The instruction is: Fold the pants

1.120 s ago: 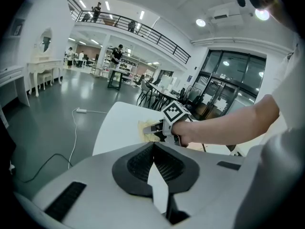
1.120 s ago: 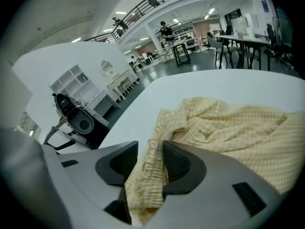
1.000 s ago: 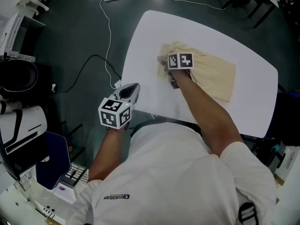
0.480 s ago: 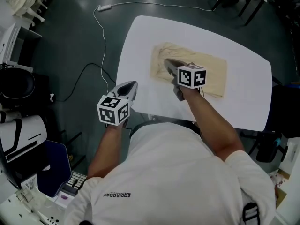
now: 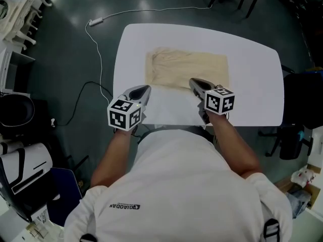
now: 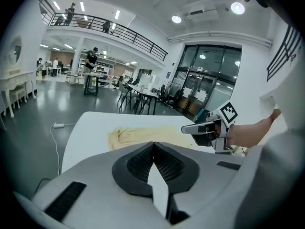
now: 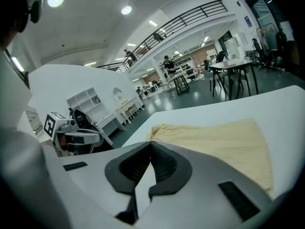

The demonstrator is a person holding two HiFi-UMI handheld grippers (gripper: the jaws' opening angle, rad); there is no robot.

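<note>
Broadly, the setting is a large hall with a dark, glossy floor (image 5: 60, 49). A white table (image 5: 252, 69) with rounded corners stands in front of the person (image 5: 176, 185), who wears a white T-shirt. The pants (image 5: 186, 69), pale yellow, lie flat as a folded rectangle on the far middle of the table. A white cable (image 5: 94, 21) trails over the floor left of and behind the table.

Only the gripper views show the room's height. The left gripper view takes in a railed mezzanine (image 6: 109, 25), ceiling lights, a glass wall (image 6: 209, 75) and other tables and chairs beyond. The right gripper view shows white open shelving (image 7: 86, 99), whose contents are too small to make out. The head view alone shows the cable and the table's full outline.

The left gripper (image 5: 143, 88) hovers at the table's near left edge, jaws clenched tip to tip with nothing between them. The right gripper (image 5: 194, 82) hangs above the near edge of the pants, clear of the cloth in the left gripper view. Its jaws have just been closing and meet, empty. Each gripper shows in the other's view.
</note>
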